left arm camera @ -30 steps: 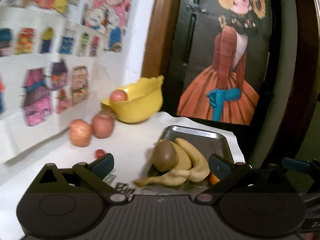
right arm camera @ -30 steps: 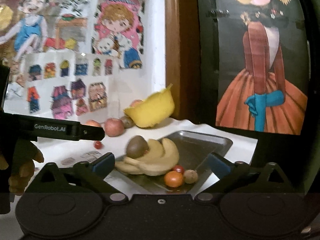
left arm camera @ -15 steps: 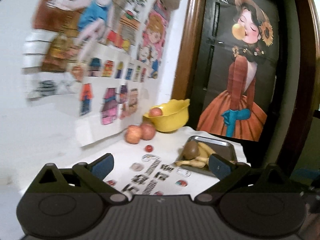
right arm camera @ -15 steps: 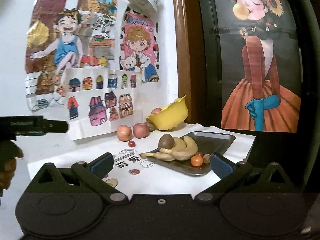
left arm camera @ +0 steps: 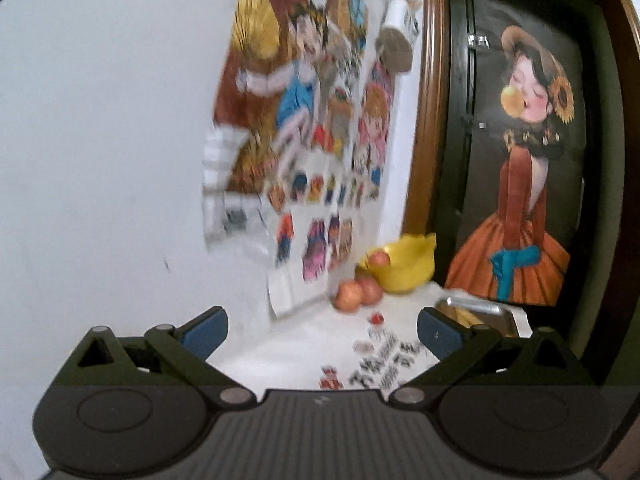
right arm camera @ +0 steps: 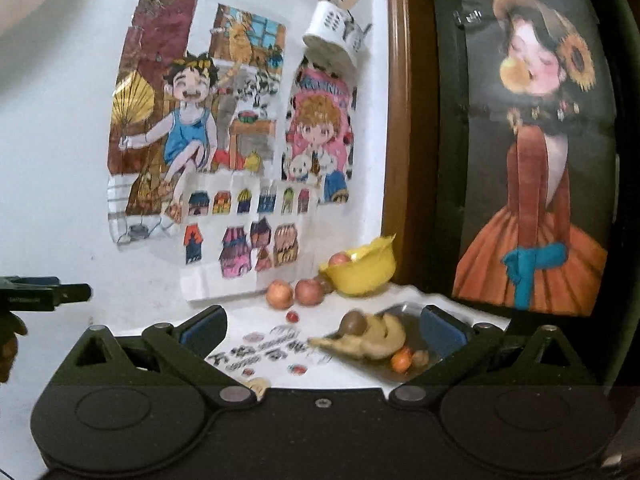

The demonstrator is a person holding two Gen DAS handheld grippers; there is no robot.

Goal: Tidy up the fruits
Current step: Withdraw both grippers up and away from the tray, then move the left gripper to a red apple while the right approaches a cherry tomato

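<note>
White-clothed table (right arm camera: 360,376) against a poster wall, fruit far off, both claws spread and empty.
Left gripper (left arm camera: 322,330), right gripper (right arm camera: 323,330): approach low, take one fruit per grab. Two apples (right arm camera: 294,293) at 11 o'clock, one in the yellow bowl (right arm camera: 366,274) at 12, one banana bunch (right arm camera: 370,339) on the metal tray (right arm camera: 414,370) at 1.

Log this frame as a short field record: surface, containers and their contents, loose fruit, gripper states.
surface: white table with printed stickers
bowl: yellow bowl at the back by the wall, holding one apple
tray: metal tray, holding bananas, a brown round fruit and a small orange fruit
loose fruit: two apples side by side left of the bowl; a small red fruit in front of them
left gripper: open, empty, away from the fruit
right gripper: open, empty
</note>
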